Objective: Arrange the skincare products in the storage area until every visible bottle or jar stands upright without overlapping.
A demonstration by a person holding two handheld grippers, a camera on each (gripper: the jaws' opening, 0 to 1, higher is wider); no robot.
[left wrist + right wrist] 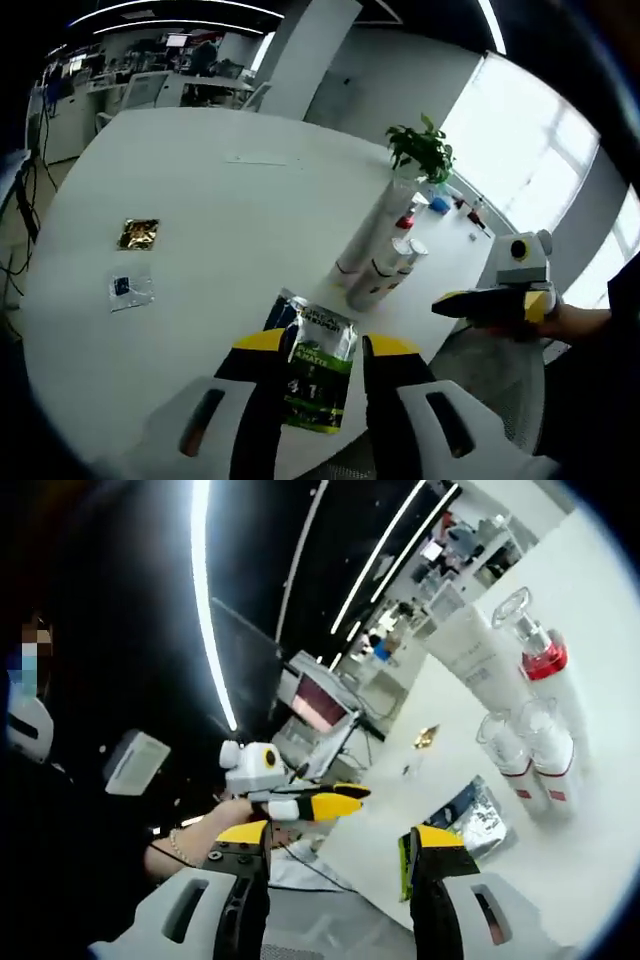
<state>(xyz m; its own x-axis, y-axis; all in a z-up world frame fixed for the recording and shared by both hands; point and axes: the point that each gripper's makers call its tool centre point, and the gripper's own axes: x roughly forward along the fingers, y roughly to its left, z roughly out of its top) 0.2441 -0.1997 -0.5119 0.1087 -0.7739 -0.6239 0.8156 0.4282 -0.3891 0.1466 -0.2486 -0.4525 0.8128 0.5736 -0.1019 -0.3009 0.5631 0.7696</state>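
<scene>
Green sachet (322,375) by left tongs: white print, too blurred to read. Bottle labels illegible.

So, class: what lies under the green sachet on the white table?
Under the green sachet lies a second, dark packet, only its upper edge peeking out. The rest is covered, so its label cannot be read. Both rest on the white table.

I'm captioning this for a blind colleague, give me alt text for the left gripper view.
The left gripper hangs open over a green-and-black sachet on a white table. Beyond stand white bottles and a potted plant; the right gripper enters at right.
</scene>
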